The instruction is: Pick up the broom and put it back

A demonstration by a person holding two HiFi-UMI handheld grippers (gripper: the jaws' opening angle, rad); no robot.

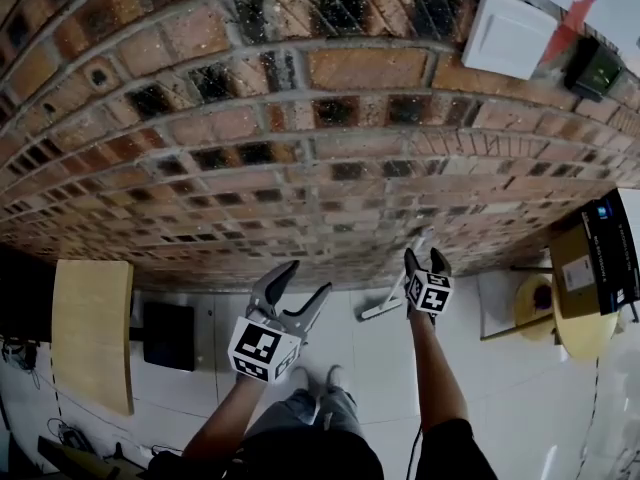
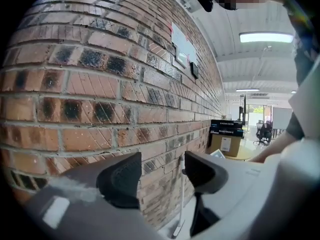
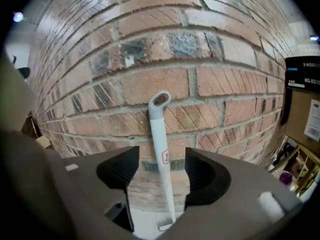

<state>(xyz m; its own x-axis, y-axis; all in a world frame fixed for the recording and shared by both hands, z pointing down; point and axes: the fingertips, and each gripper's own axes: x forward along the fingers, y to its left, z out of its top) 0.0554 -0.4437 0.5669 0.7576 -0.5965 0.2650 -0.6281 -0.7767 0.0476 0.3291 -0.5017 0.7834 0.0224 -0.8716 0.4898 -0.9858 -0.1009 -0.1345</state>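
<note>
While the broom point(image 3: 160, 129) is leaning loose against the brick wall point(image 1: 300, 118), a slide down onto the floor point(image 1: 350, 346) is the thing I am fearing.
At the left, the left gripper point(image 1: 310, 276) is hanging apart from the broom with its jaws released and nothing between the pads, so it is not steadying anything. In the middle, the thin white handle is resting on the bricks only near its looped top, and I am judging that a nudge from one jaw could send it sideways along the wall. At the right, the right gripper point(image 1: 425, 258) is pointing at the handle with its jaws standing well apart; the handle is showing in the gap, but the pads are not pressing it, so this gripper is grasping nothing.
</note>
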